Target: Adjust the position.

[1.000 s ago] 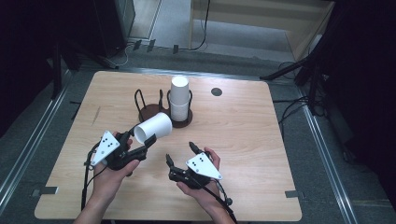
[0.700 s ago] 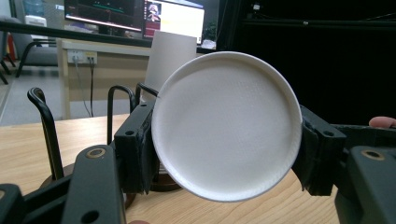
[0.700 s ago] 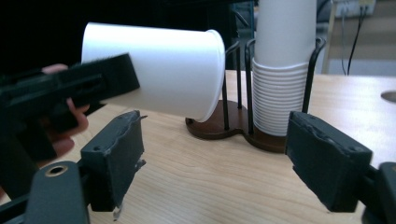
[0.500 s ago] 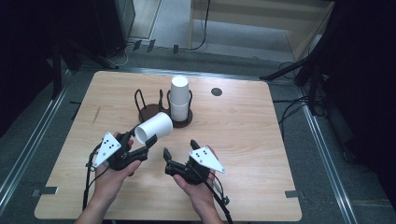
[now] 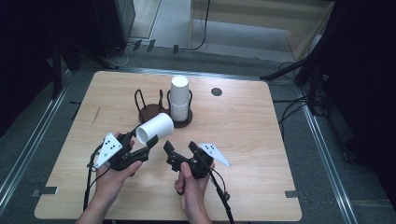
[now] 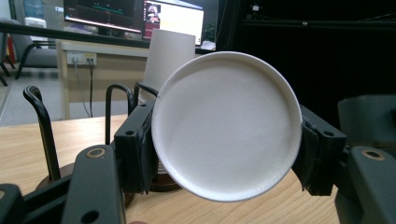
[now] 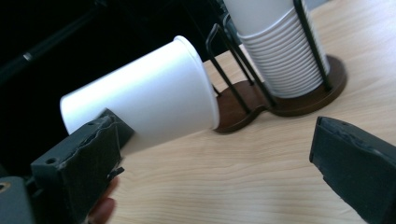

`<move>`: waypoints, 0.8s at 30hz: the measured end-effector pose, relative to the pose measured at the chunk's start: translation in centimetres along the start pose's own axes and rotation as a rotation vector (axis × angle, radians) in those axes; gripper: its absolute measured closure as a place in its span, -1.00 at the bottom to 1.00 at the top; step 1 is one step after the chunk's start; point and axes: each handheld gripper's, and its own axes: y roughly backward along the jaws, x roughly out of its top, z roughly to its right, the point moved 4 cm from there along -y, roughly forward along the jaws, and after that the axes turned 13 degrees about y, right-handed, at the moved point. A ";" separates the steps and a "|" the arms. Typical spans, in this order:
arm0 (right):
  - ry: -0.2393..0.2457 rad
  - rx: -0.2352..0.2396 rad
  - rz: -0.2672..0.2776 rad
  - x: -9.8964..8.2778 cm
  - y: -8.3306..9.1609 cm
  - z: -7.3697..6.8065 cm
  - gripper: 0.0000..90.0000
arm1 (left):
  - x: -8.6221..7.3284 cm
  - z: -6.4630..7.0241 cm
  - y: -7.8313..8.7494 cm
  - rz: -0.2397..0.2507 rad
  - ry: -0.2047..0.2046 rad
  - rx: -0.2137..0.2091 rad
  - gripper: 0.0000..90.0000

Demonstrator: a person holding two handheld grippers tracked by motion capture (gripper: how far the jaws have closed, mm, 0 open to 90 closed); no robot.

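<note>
High view: your left gripper (image 5: 142, 148) clamps a paper cup (image 5: 155, 127) on its side above the table (image 5: 261, 135), just before the stack of cups (image 5: 179, 99) in its wire holder (image 5: 150, 110). Your right gripper (image 5: 180, 150), beside it, has just been opening, nothing between its jaws.

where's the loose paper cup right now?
High view: the paper cup lies on its side, clamped in the left gripper, just in front of the cup holder and its cup stack.
</note>
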 end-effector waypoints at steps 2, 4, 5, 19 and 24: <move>-0.049 0.011 0.002 0.1 -0.1 0.0 -0.96 | 0.0 0.0 0.0 -0.001 -0.001 0.001 -0.24; -0.074 0.014 0.008 0.1 -0.2 -0.1 -0.96 | -0.1 0.0 0.0 -0.001 -0.003 0.002 -0.24; -0.116 0.023 0.010 0.1 -0.3 -0.1 -0.94 | -0.1 0.1 -0.1 0.001 -0.007 -0.001 -0.24; -0.430 0.103 -0.032 0.3 -1.3 -0.5 -0.94 | -0.6 0.7 -0.4 -0.005 -0.020 -0.017 -0.24; -0.528 0.121 -0.045 0.4 -1.6 -0.4 -0.94 | -0.8 0.9 -0.4 -0.007 -0.024 -0.019 -0.24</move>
